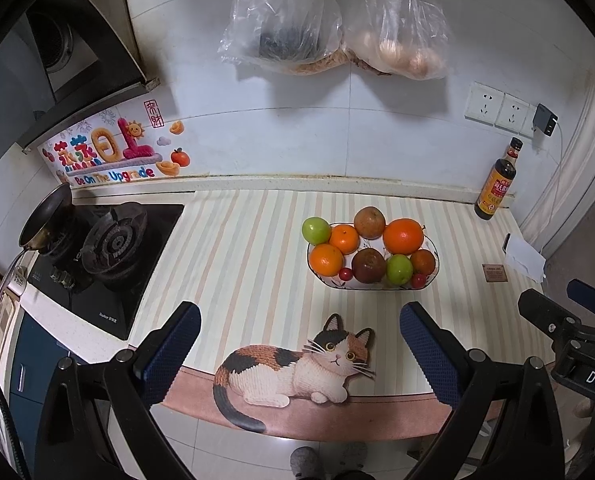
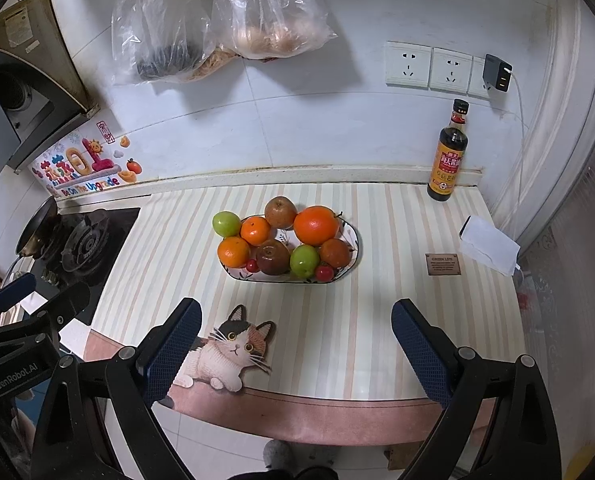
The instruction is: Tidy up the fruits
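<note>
Left wrist view: left gripper held above the near edge of the table, jaws wide apart, nothing between them. Oval bowl sits on the striped mat, ahead and a little right of centre. In the bowl: large orange at back right, brown pear at the back, two smaller oranges on the left, green apple overhanging the left rim, a second green apple at front, dark red-brown fruit at front centre, small red cherries at the front edge. Cat picture on the mat lies between the fingers. Gas hob with a pan to the left. Sauce bottle stands at the back right by the wall. Right gripper's body shows at the right edge.

Right wrist view: right gripper also above the near table edge, jaws wide apart, empty. Bowl with all fruit lies ahead, slightly left of centre, well apart from both fingers. White paper and a small brown label lie right of the bowl. Two plastic bags hang on the wall.
</note>
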The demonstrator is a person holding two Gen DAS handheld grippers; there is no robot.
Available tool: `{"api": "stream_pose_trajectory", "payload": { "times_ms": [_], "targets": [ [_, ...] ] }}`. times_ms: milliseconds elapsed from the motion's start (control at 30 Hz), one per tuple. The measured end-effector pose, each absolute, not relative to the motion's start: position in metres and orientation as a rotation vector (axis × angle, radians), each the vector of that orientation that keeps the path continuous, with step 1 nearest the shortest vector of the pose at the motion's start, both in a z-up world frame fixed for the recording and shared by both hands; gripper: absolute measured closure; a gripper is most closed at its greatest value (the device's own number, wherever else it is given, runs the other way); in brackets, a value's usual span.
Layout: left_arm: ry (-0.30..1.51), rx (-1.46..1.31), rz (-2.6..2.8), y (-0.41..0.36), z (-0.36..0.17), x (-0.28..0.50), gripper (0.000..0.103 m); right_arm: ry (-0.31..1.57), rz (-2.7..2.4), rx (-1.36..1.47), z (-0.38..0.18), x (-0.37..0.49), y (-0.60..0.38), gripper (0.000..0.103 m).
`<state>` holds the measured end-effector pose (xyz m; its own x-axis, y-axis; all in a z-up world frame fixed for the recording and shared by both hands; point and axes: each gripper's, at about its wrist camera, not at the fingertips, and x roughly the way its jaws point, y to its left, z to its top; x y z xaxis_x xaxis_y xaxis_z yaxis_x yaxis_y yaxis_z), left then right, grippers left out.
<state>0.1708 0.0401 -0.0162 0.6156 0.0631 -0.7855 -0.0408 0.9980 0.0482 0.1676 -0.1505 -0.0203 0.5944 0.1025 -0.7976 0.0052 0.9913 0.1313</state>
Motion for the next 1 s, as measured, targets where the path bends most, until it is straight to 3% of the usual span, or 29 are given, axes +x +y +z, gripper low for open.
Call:
{"api": "stream_pose_trajectory", "payload": {
  "times_ms": [1000],
  "targets": [
    [0.918,0.015,0.041,0.0373,-0.0205,0.1642,0.001,0.934,0.057,0.121,-0.0209,0.1642,-0.1520,0.005]
  ]
}}
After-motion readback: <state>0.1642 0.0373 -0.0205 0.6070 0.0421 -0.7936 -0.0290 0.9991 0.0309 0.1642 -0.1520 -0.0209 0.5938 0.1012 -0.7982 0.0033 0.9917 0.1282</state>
